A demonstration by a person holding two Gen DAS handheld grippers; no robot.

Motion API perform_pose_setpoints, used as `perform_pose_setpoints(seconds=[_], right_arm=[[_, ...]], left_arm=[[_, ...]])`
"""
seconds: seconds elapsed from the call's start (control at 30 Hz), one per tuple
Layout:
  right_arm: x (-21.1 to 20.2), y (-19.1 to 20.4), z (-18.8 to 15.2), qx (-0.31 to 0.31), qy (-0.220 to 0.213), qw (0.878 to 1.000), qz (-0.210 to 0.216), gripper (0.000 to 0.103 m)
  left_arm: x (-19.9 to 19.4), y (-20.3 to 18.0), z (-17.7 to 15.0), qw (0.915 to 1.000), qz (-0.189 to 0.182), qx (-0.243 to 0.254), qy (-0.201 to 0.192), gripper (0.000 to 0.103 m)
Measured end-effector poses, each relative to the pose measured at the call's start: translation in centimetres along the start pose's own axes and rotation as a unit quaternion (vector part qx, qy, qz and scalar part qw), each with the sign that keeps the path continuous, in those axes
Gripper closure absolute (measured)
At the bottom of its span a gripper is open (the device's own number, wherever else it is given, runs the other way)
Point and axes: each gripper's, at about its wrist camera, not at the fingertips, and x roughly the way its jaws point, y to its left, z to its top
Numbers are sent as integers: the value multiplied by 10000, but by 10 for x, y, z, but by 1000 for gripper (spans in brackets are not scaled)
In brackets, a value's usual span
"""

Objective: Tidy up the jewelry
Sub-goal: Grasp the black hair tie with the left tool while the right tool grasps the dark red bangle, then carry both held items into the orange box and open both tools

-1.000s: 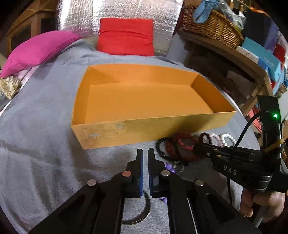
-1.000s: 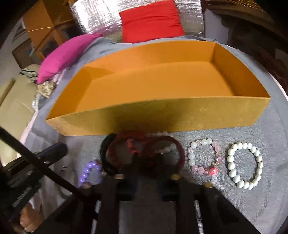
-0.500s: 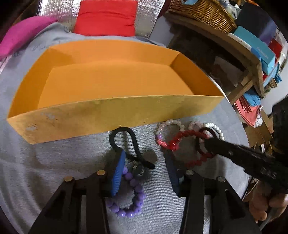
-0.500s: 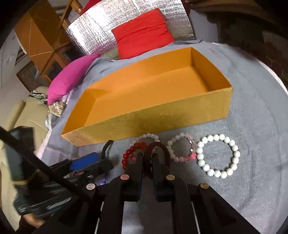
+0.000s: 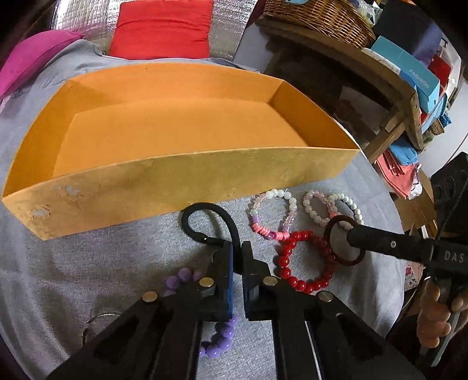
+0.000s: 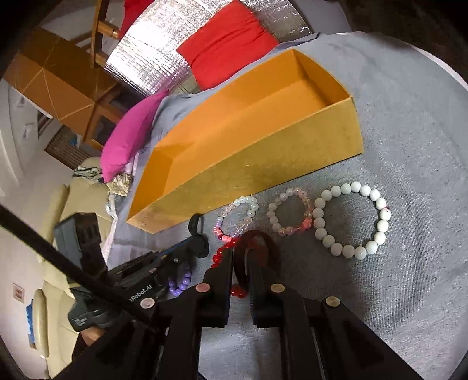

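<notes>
An empty orange box (image 5: 175, 172) sits on the grey cloth; it also shows in the right wrist view (image 6: 263, 163). My left gripper (image 5: 237, 257) is shut on a black band (image 5: 204, 217) in front of the box. My right gripper (image 6: 240, 263) is shut on a dark red bangle (image 6: 257, 236), seen held just above the cloth in the left wrist view (image 5: 345, 242). On the cloth lie a red bead bracelet (image 5: 304, 263), a purple bead bracelet (image 5: 216, 342), a pink and clear bracelet (image 6: 237, 219), a pale pink bracelet (image 6: 289, 216) and a white bead bracelet (image 6: 351, 219).
A red cushion (image 5: 162, 29) and a pink cushion (image 6: 131, 134) lie beyond the box. A wooden shelf with a wicker basket (image 5: 318, 17) and boxes stands at the right. A metal ring (image 5: 96, 321) lies on the cloth near my left gripper.
My left gripper has closed on the black band. My right gripper has lifted the dark red bangle and tilted away from the bracelets.
</notes>
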Motion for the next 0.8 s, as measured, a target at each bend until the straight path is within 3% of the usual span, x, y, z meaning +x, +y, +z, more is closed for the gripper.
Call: perform_pose_setpoints(seconds=[0.17, 0.37, 0.8], right_arm=[[-1, -7, 0, 115, -43, 9996, -252, 92], [-10, -8, 3, 227, -282, 9992, -167, 92], [1, -26, 2, 503, 54, 9982, -325, 92]], left_arm=[[-8, 6, -8, 10000, 88, 19, -27, 98], [-11, 10, -8, 10000, 68, 45, 20, 98], [16, -5, 11, 9987, 479, 126, -86, 89]])
